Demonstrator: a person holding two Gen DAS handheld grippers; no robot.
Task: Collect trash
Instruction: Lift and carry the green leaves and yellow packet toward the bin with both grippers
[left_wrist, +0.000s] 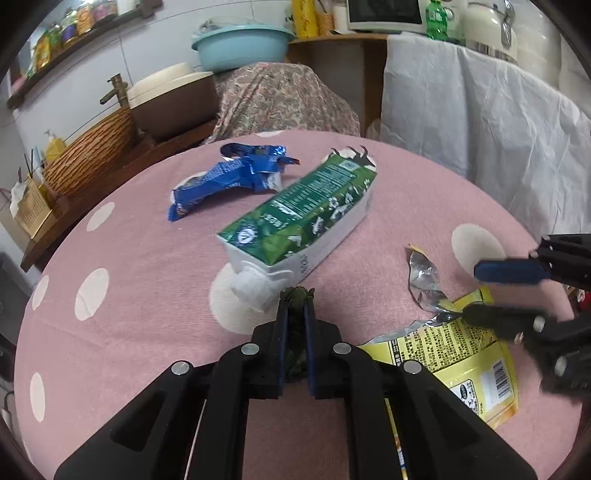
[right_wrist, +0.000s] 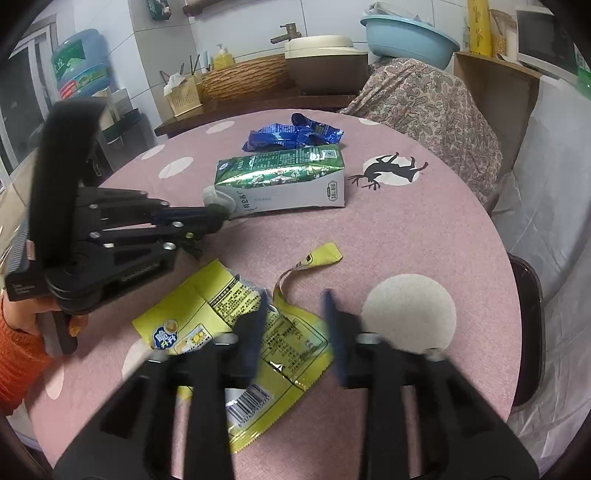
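Left gripper (left_wrist: 296, 295) fingers are pinched on a dark green scrap (left_wrist: 295, 293); right gripper (right_wrist: 295, 325) fingers are spread over yellow wrapper (right_wrist: 207, 306), barcode seen, print illegible; green carton (right_wrist: 284, 177) lies on worktop (right_wrist: 424, 229).

Black left gripper (left_wrist: 296, 295) with blue-padded jaws, silver screws; orange sleeve (right_wrist: 14, 354); possibly yellow-painted nail.

A: What's in the bkgd?
B: Round table w/ pink dotted cloth (left_wrist: 147, 332). Behind it a blue basin (left_wrist: 242, 44) sits on a paisley-covered thing (left_wrist: 280, 99).
A: Left side?
B: Wicker basket (left_wrist: 92, 158), brass tap (left_wrist: 116, 88), beige-brown pot (left_wrist: 173, 99). Right: white sheet (left_wrist: 480, 110).
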